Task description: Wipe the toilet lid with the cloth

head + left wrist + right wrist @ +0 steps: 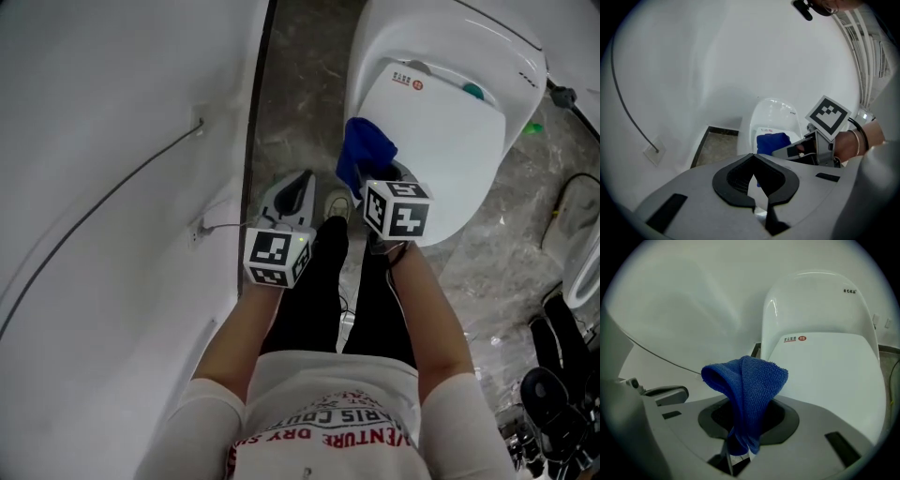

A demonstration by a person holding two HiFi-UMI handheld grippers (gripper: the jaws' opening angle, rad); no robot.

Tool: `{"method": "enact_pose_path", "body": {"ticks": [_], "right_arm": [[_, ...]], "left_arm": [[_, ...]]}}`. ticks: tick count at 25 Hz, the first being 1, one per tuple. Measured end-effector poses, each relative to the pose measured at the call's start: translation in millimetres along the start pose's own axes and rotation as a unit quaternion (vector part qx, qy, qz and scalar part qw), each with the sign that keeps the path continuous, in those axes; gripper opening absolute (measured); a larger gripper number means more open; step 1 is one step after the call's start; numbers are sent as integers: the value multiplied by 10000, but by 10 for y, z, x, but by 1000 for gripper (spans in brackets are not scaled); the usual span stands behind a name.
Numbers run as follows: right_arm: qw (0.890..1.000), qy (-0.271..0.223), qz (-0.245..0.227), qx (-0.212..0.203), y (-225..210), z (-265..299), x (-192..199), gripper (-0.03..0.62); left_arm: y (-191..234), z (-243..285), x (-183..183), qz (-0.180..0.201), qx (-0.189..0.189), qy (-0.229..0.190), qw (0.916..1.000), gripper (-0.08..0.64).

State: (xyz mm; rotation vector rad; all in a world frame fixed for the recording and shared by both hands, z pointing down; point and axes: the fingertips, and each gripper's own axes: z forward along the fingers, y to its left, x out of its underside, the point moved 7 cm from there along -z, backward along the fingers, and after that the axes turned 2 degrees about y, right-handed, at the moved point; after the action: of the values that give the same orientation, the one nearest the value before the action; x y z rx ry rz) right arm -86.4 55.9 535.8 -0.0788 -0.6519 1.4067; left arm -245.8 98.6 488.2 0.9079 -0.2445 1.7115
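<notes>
Only its own view shows the left gripper (753, 159) jaws together — the right gripper (749, 404) clamps the cloth (751, 378).

In the head view the toilet (441, 37) is cut off at the top by the picture's edge. The print on the label (407, 80) of the toilet lid (450, 141) is too small to be read. The lid's near edge is hidden by the cloth (364, 152) and the right gripper (375, 187). The dark things (558, 394) in the low right corner are cut off and cannot be told. In the right gripper view the cloth's low end is hidden between the jaws.
</notes>
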Motion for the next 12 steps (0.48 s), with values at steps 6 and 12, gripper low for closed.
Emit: {"method": "enact_pose_path", "body": {"ticks": [6, 12], "right_arm": [[9987, 235, -197, 396, -142, 186, 76, 100], [9995, 63, 160, 252, -479, -8, 169, 101]], "left_arm": [[71, 42, 148, 36, 34, -5, 10000, 6], [-123, 193, 257, -264, 279, 108, 9992, 6]]}}
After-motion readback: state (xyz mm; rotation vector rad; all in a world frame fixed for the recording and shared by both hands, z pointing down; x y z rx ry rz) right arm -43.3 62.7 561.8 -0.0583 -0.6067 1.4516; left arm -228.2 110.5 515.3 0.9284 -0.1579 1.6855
